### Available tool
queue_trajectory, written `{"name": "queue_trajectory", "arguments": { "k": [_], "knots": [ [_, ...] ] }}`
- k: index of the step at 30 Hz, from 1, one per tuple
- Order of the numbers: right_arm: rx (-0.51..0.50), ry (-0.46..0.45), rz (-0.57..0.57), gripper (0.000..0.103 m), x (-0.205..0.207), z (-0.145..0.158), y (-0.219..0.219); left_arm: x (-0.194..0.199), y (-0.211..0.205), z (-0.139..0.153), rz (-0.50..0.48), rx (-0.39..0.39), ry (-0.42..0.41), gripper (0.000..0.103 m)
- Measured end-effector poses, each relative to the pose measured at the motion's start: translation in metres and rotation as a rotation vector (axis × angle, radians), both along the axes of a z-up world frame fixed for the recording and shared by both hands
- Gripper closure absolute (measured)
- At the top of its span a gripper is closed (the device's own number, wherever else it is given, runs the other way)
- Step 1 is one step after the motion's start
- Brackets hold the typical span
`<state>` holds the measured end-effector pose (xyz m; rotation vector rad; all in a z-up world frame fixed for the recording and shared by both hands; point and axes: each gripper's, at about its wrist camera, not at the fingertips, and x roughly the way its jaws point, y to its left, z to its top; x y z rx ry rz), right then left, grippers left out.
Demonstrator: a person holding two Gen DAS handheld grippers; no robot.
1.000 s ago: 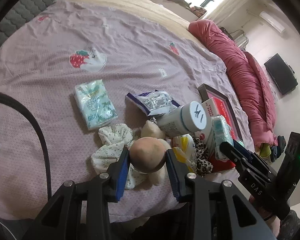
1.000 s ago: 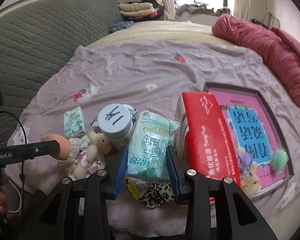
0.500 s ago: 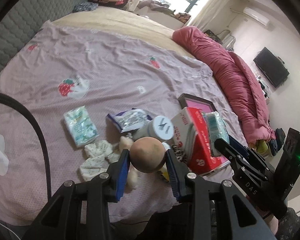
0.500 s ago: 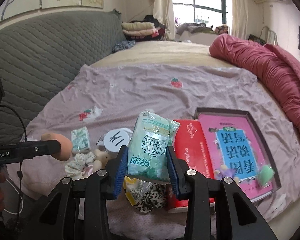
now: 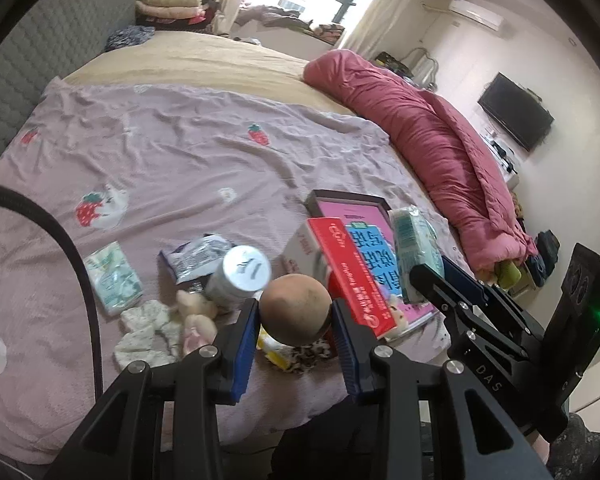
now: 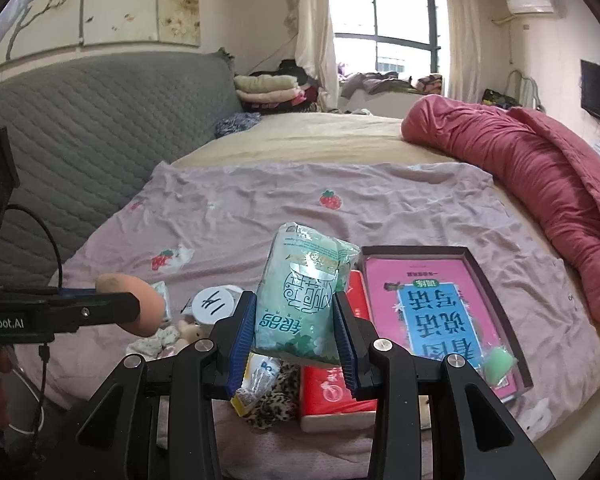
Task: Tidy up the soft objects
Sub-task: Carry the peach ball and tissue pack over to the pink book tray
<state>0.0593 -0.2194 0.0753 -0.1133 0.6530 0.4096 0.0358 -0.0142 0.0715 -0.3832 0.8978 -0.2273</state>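
My left gripper (image 5: 295, 314) is shut on a peach-brown sponge ball (image 5: 295, 307) and holds it above the bed's near edge. My right gripper (image 6: 295, 326) is shut on a green tissue pack (image 6: 303, 292), also lifted; the pack shows in the left wrist view (image 5: 414, 252). Below on the pink sheet (image 5: 180, 152) lie a second tissue pack (image 5: 114, 278), a small plush rabbit (image 5: 194, 316), a floral cloth (image 5: 144, 332) and a leopard-print cloth (image 6: 270, 400).
A white jar (image 5: 242, 276), a purple wrapper (image 5: 196, 254), a red box (image 6: 332, 392) and a framed pink book (image 6: 436, 320) crowd the near edge. A red duvet (image 6: 520, 184) lies along the right. A grey headboard (image 6: 80, 140) stands left.
Both grippers have risen and pulled back from the bed with their loads. The pile of things on the sheet looks smaller and lower in both views.
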Motion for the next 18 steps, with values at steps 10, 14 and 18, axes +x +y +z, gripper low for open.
{"name": "queue_trajectory", "arguments": {
  "k": [10, 14, 18],
  "knots": [
    [0.043, -0.008, -0.092, 0.064, 0.005, -0.001, -0.047, 0.006, -0.048, 0.014, -0.079, 0.041, -0.007, 0.066],
    [0.063, -0.002, -0.121, 0.064, 0.008, -0.002, -0.062, 0.012, -0.066, 0.015, -0.102, 0.058, 0.004, 0.066],
    [0.072, -0.010, -0.148, 0.064, 0.011, -0.002, -0.078, 0.016, -0.082, 0.017, -0.126, 0.079, 0.005, 0.066]
  ]
}}
